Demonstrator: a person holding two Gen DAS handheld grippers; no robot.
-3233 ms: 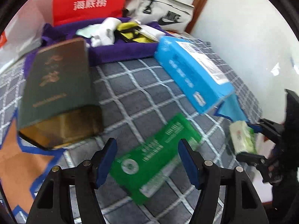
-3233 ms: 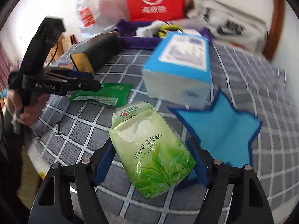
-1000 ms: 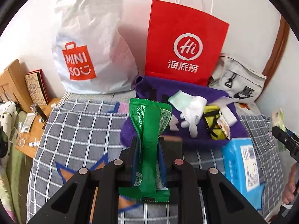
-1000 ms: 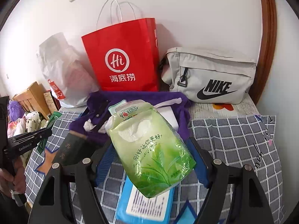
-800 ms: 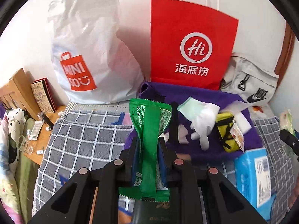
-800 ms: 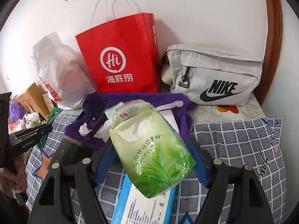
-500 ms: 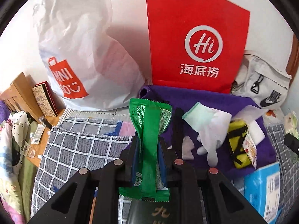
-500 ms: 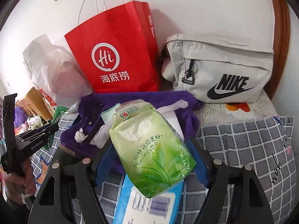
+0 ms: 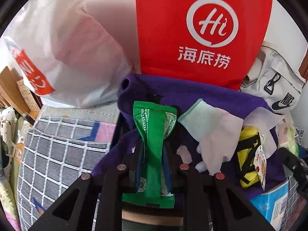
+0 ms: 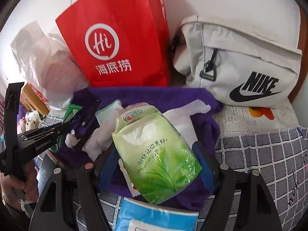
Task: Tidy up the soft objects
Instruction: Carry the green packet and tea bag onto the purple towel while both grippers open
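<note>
My left gripper (image 9: 154,146) is shut on a green sachet (image 9: 154,134), held upright over the near left part of a purple cloth (image 9: 192,94). On that cloth lie a white glove (image 9: 217,130) and a yellow strapped item (image 9: 248,154). My right gripper (image 10: 156,161) is shut on a pale green tissue pack (image 10: 156,154), which hangs over the purple cloth (image 10: 154,94). In the right wrist view the left gripper (image 10: 63,129) with its green sachet (image 10: 71,111) is at the left, with a hand (image 10: 28,182) on its grip.
A red paper bag (image 9: 202,28), a white plastic bag (image 9: 67,48) and a grey Nike bag (image 10: 240,63) stand against the wall behind the cloth. A blue box (image 10: 159,217) lies on the checked blanket (image 10: 269,154) just in front. Wooden furniture (image 9: 7,88) is at far left.
Both grippers have moved forward and down toward the purple cloth, each keeping its packet. The bags at the wall now fill more of both views.
</note>
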